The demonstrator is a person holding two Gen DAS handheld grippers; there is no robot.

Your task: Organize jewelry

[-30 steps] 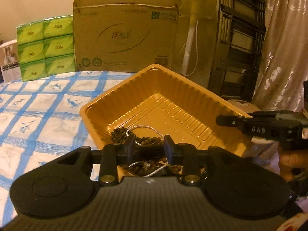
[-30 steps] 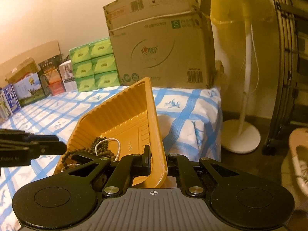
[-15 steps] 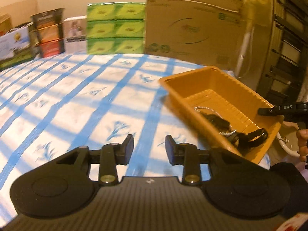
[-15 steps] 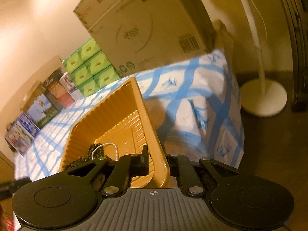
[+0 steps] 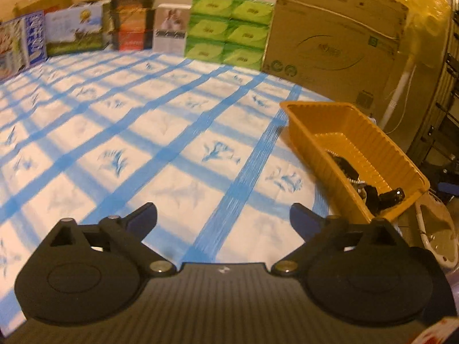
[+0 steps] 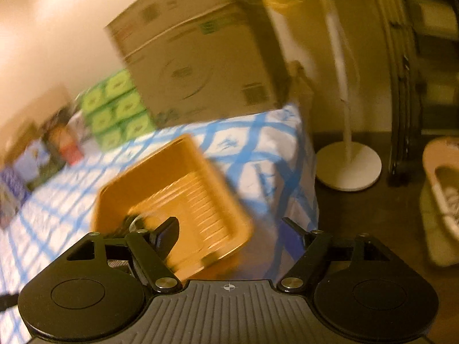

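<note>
**Both grippers let go; the jewelry tray sits at the bed's corner**

The left gripper (image 5: 223,218) hangs over the blue-checked sheet (image 5: 137,132) with its jaws spread wide and nothing between them. From its camera the orange tray (image 5: 384,154) lies at about three o'clock, resting on the sheet near the mattress edge, its near end close to the drop. The jewelry (image 5: 361,183) — dark beads and a bit of silvery chain — is bunched in the near end of the tray; the exact pieces are too small to sort out.

The right gripper (image 6: 229,229) is also spread wide. In its blurred view the tray (image 6: 200,189) sits at about eleven o'clock, with one finger (image 6: 167,233) over the tray's near rim and the other out over the sheet's hanging side; I cannot tell whether the finger touches the plastic. The blur suggests this gripper is moving.

Gathering the pieces in one walled tray looks like the point of the task, and open jaws on both sides fit a job that is finished or nearly so.

Against the earlier frames the change is plain. A second ago the left jaws were nearly closed, right over the beads, and the right jaws were clamped on the tray's wall, tilting it. Now both have opened, the left has swung away toward the open sheet, and the tray lies flat and unheld.

The cardboard box (image 5: 332,40) and the green tissue packs (image 5: 229,28) stand at the far edge, around twelve o'clock.
</note>
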